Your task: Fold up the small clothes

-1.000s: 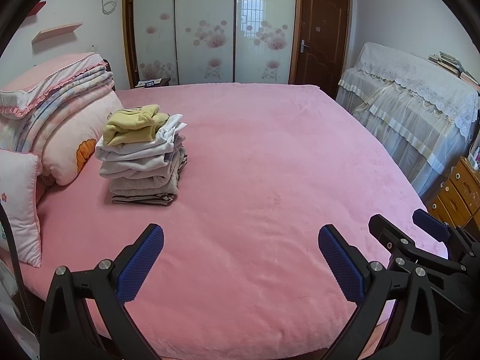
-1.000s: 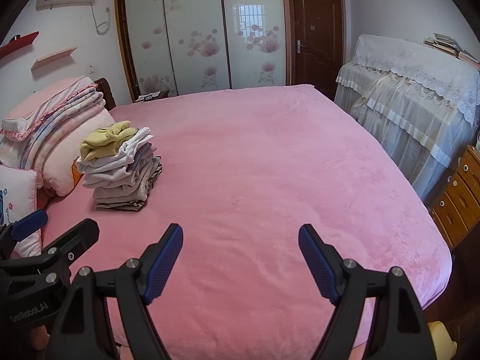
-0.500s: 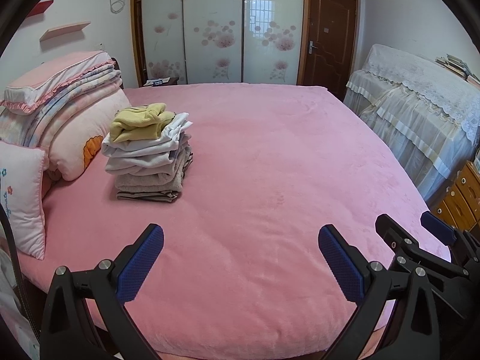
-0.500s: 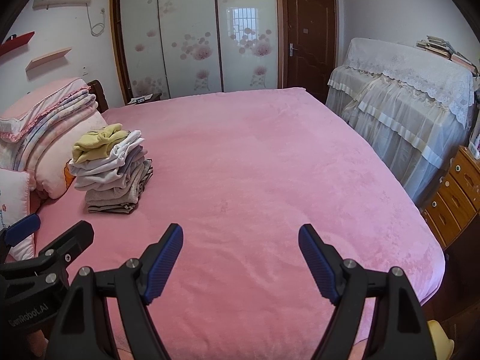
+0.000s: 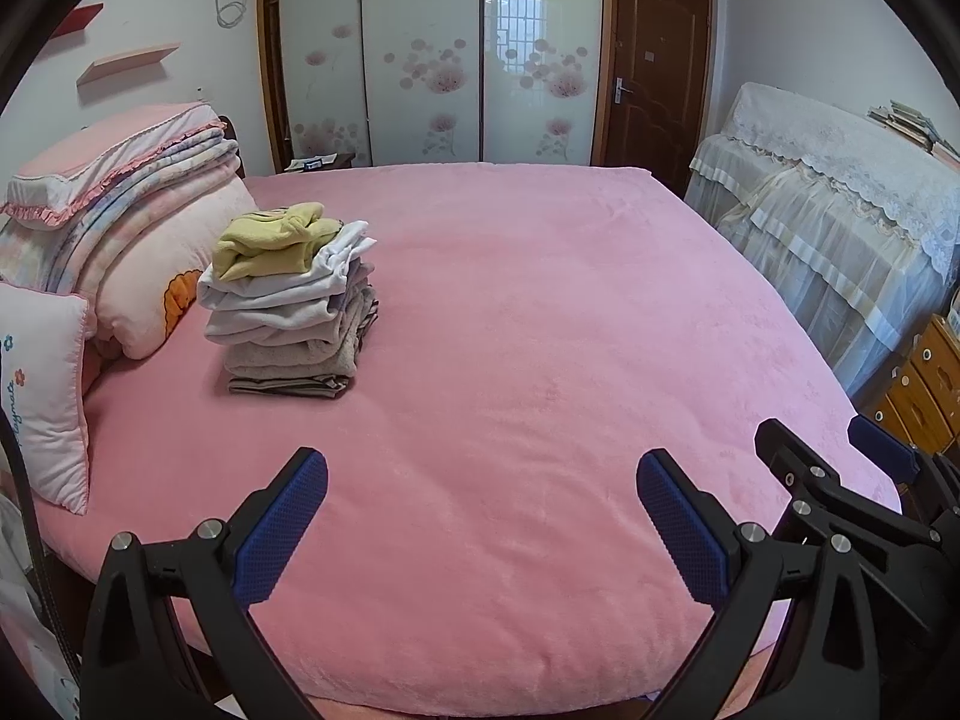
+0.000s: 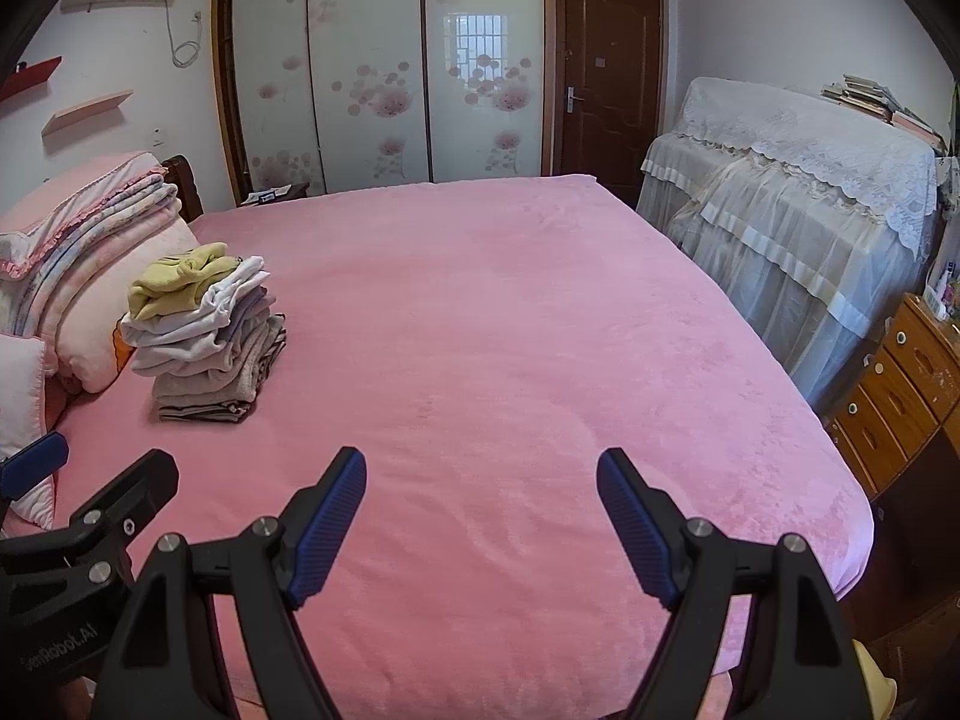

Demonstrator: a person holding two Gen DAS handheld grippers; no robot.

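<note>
The stack of clothes sits on the bed, just right of the pillows.

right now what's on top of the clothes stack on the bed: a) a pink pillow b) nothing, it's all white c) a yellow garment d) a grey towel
c: the yellow garment lies crumpled on top of the clothes stack, above the white and grey folded pieces.

Small pillow cut by left edge, dresser cropped at right, nightstand items too small to tell
</note>
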